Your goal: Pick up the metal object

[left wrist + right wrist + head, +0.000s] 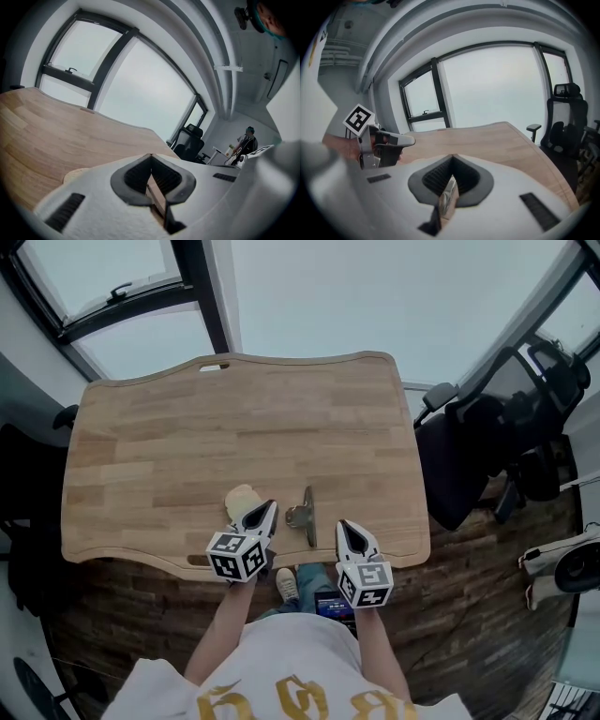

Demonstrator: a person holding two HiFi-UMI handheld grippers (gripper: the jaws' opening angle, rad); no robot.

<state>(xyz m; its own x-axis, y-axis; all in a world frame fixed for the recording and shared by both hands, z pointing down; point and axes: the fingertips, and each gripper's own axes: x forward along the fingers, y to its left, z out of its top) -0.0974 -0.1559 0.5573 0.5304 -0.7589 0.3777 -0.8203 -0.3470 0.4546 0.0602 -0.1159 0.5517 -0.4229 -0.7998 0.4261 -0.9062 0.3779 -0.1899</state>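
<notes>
The metal object is seen lying flat on the wooden bench, close to the near edge. Its long axis is formed by a straight bar that runs almost directly away from the person, from the near edge toward the far one. A rounded loop is set out from the middle of the bar toward the person's left. The object is placed between the two grippers and is touched by neither. The left gripper is held just beside the loop, and the right gripper is held near the bar on the other side; both are pointed away from the person. In the left gripper view the jaws of the left gripper are brought together at the tips with nothing gripped. In the right gripper view the jaws of the right gripper are likewise closed tip to tip, and nothing is held. A pale round disc is partly covered by the left gripper. Only black-and-white square markers are carried on the gripper cubes, and the gold lettering on the person's white shirt cannot be read.
</notes>
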